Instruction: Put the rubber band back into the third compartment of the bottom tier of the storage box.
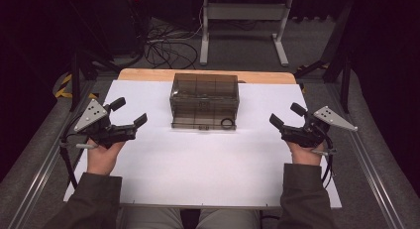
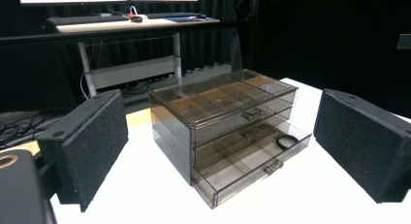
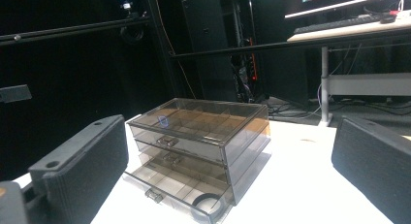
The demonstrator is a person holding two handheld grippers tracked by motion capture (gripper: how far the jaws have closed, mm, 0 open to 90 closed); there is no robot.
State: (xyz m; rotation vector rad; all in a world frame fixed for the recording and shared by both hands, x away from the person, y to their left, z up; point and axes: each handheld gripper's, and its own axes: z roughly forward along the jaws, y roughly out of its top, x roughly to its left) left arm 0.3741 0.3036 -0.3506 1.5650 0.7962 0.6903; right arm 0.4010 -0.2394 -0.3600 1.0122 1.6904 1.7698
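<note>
Dark curtains and a tangle of floor cables ring the white table (image 1: 198, 164) in the high view. We hold our left gripper (image 1: 128, 114) and right gripper (image 1: 285, 115) low at the two sides, both with jaws spread wide and holding nothing, angled inward toward the drawer box (image 1: 204, 92) that stands at the far middle of the table. That symmetric pose reads to us as a ready stance before reaching in. The box's bottom drawer (image 1: 203, 123) is pulled out toward us, and a black ring (image 1: 227, 123) lies in its right end.

From the left gripper view, a desk (image 2: 135, 23) with a keyboard and monitor edge stands behind. Our two foam-faced jaws frame the drawer box (image 2: 223, 122) well apart from it. The smoky clear walls let us see the dividers inside; the upper two drawers sit closed, the bottom drawer (image 2: 252, 166) juts out, and the ring (image 2: 286, 141) rests in its far compartment, likely left open for access.

From the right gripper view, equipment racks and another desk fill the background. The drawer box (image 3: 203, 136) again sits between open jaws, with the ring (image 3: 207, 202) at the drawer's near corner. A small round blue mark (image 3: 163, 120) shows on the lid; we cannot read any writing or brand anywhere.
</note>
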